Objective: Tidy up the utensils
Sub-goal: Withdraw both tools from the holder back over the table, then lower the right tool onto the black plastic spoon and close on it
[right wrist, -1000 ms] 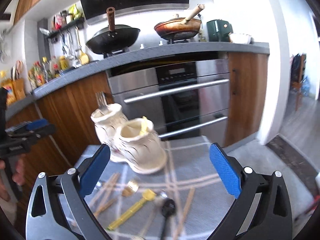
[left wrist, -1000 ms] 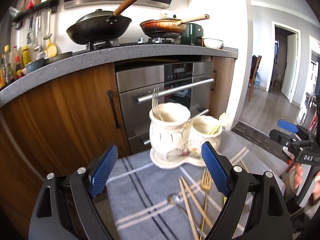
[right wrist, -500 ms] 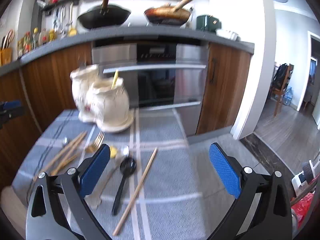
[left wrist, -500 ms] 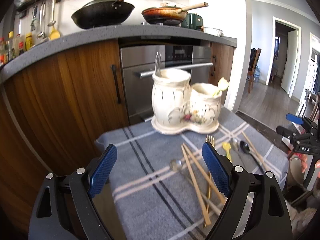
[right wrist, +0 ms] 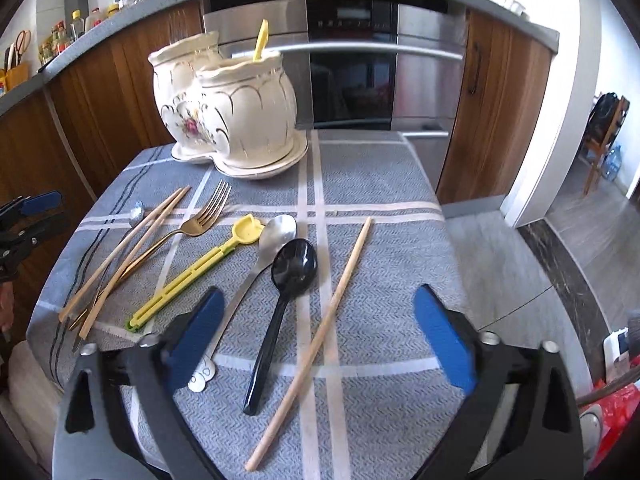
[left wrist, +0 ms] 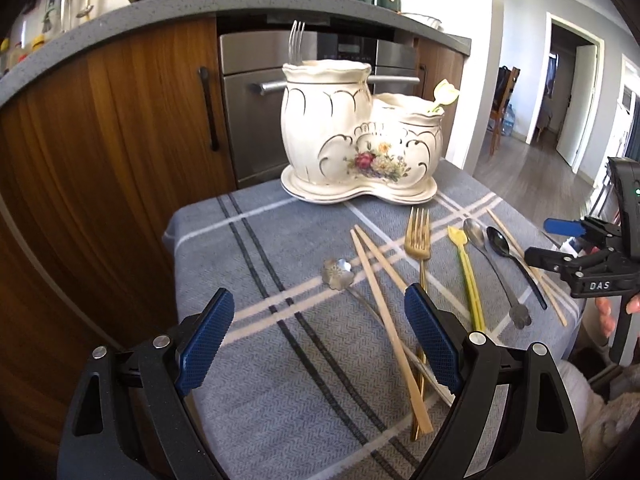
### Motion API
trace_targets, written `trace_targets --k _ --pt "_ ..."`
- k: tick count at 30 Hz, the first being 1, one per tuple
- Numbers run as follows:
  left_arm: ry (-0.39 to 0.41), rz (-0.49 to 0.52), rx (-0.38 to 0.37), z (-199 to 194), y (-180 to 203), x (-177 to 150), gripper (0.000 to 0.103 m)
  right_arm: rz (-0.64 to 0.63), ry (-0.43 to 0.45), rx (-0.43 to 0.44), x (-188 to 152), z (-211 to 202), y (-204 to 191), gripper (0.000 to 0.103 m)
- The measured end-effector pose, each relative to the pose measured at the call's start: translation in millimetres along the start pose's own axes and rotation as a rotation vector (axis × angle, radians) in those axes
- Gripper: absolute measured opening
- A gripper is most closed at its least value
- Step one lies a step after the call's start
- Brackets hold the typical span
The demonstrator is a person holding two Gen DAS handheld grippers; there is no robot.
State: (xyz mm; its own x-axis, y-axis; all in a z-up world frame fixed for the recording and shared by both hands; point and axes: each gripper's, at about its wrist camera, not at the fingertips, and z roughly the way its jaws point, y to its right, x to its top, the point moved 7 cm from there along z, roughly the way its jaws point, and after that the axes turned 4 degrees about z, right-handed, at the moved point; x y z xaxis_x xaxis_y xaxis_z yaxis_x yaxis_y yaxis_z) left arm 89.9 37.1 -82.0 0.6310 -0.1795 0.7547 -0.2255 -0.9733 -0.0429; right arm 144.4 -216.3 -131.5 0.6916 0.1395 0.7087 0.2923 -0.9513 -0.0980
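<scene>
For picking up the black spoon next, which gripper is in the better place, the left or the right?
Right, probably. The right gripper is open and the black spoon lies directly between its fingers. The left gripper is open over the pair of chopsticks, farther away.

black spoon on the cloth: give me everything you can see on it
The black spoon looks like glossy plastic, one piece: an oval bowl facing up and a slim handle that tapers toward the camera. It lies flat on the grey checked cloth, between the silver spoon to its left and a single wooden chopstick to its right. Its bowl rim sits against or slightly over the silver spoon's bowl. The right gripper hovers open above the handle, not touching.
</scene>
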Motion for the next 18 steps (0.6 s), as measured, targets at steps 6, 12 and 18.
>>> trace_targets --k 6,12,18 --pt "-0.029 0.003 -0.016 13.2 4.4 0.3 0.087 0.003 -0.029 0.027 3.9 10.7 -4.5 0.076" --pt "-0.040 0.017 -0.022 20.4 9.0 -1.0 0.087 -0.001 -0.067 0.050 3.6 20.2 -6.3 0.059" --pt "-0.038 0.021 -0.034 23.4 12.3 1.4 0.087 0.019 -0.082 0.074 8.4 26.0 -6.9 0.049"
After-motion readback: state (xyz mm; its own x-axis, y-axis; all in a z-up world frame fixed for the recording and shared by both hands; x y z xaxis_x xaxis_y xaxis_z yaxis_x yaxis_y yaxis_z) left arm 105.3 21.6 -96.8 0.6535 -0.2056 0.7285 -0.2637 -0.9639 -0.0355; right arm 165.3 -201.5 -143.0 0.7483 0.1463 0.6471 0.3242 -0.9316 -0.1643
